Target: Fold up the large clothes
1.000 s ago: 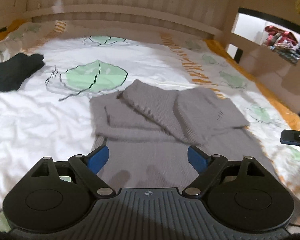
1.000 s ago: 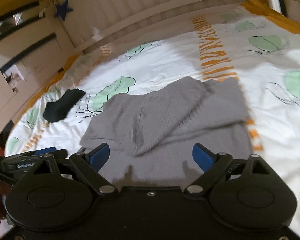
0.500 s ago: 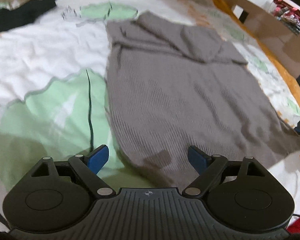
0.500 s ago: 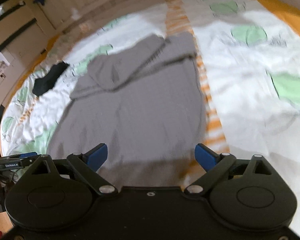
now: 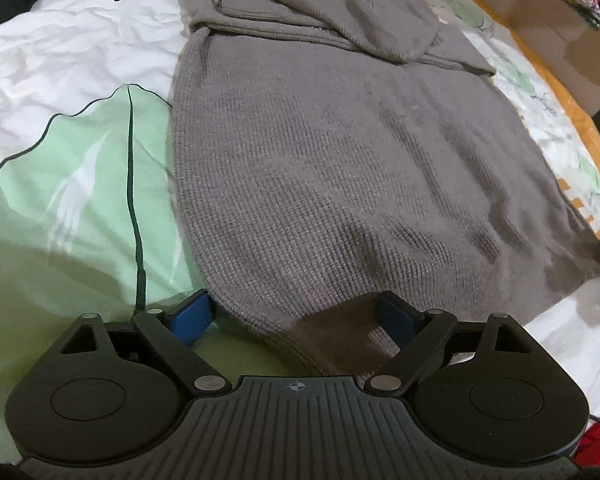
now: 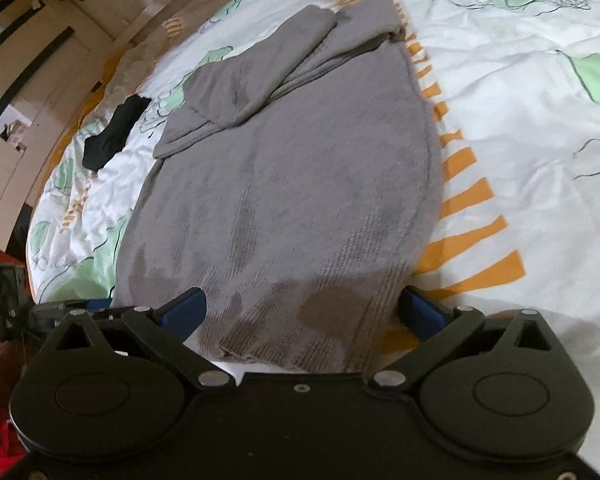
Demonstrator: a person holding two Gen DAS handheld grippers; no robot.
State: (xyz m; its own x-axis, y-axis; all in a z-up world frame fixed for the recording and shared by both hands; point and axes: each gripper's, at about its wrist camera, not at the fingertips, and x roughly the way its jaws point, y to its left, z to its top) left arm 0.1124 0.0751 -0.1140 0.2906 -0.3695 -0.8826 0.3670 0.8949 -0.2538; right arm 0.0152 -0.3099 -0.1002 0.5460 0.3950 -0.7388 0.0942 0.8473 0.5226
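The gray sweater (image 5: pixel 340 152) lies flat on the leaf-print bedspread (image 5: pixel 60 168), its sleeves folded across the top. The left gripper (image 5: pixel 296 316) is wide apart over the near left hem corner. The right gripper (image 6: pixel 304 312) has just been opening, with the right hem corner between its blue fingers (image 6: pixel 418 312), maybe not quite touching.
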